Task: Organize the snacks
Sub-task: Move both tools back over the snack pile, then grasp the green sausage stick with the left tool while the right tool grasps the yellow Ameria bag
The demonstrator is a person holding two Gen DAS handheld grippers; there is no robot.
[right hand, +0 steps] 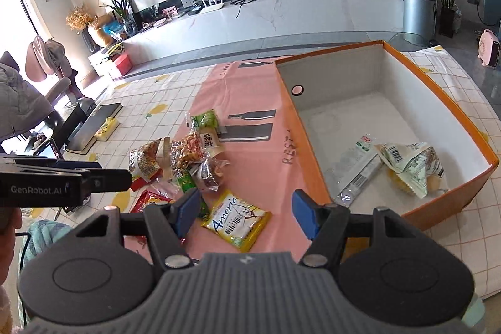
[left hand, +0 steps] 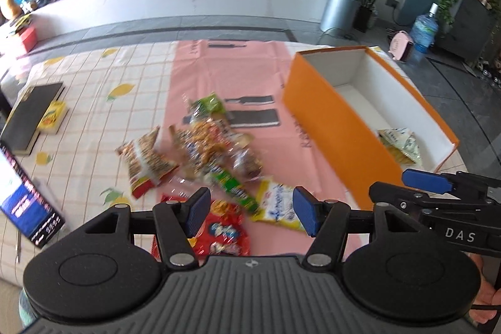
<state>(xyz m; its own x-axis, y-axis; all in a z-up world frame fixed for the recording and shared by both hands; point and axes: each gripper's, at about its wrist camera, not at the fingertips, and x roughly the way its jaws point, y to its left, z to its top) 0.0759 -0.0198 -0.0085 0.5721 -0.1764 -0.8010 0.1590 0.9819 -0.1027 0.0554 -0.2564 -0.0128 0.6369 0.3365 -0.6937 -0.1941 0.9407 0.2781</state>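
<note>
A heap of snack packets [left hand: 203,146] lies on a pink mat [left hand: 238,68]. My left gripper [left hand: 252,210] hovers open above its near edge, with nothing between the jaws. Under it lie a red packet [left hand: 225,227], a green bar [left hand: 235,188] and a yellow packet [left hand: 278,202]. My right gripper [right hand: 247,210] is open and empty over the same yellow packet [right hand: 238,221], just left of the orange box [right hand: 300,127]. Inside the box lie a silvery wrapper [right hand: 357,174] and a pale green packet [right hand: 410,165]. The right gripper's blue pad [left hand: 426,181] shows beside the box.
A black book [left hand: 31,115], a small yellow box [left hand: 51,118] and a lit screen [left hand: 25,202] sit at the table's left side. The checked lemon cloth [left hand: 109,77] covers the table. Beyond it stand a grey bin [left hand: 341,5] and a water bottle [left hand: 424,27].
</note>
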